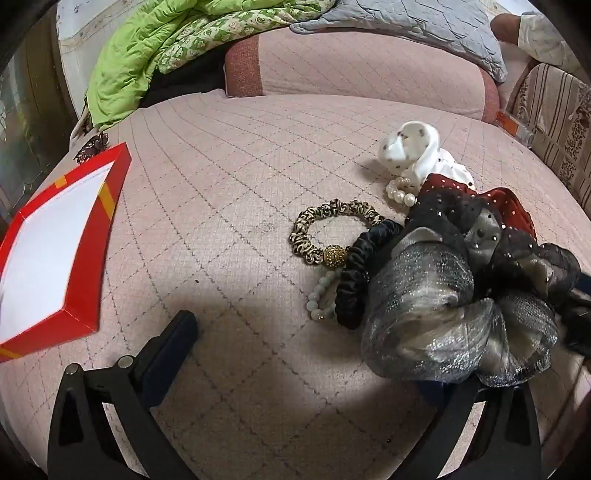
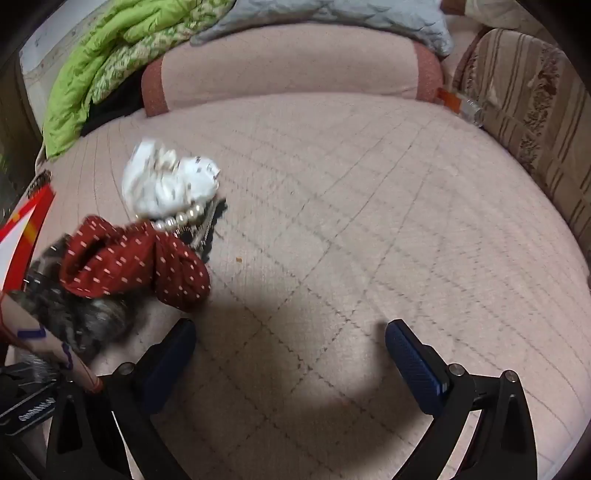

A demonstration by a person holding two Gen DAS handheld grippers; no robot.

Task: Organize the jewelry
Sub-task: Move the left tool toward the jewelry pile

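Your left tool [image 1: 314,332] stands with its jaws spread wide and nothing pressed between them; its right finger is hidden behind the grey glitter scrunchie [image 1: 450,317], and whether that finger touches the fabric cannot be told. Your right tool [image 2: 291,350] is likewise spread wide over bare quilted cover, gripping nothing.

The carrier is a bed [image 1: 229,177] with a pink quilted cover. The jewelry and hair pieces lie in one heap toward the right side of the bed in the left wrist view. Noted there: a leopard-print scrunchie [image 1: 332,229] with a gold bead, touching a black satin scrunchie [image 1: 358,273]; a pale bead bracelet [image 1: 321,299] partly under the black one; a pearl bracelet [image 1: 400,192] against a white spotted scrunchie [image 1: 417,151]; a red dotted scrunchie [image 2: 136,258] lying on the dark pieces.

A red box [image 1: 85,258] with a white inside sits at the bed's left edge, well apart from the heap. A green quilt [image 1: 140,55] and a grey pillow [image 1: 406,22] lie at the far end.
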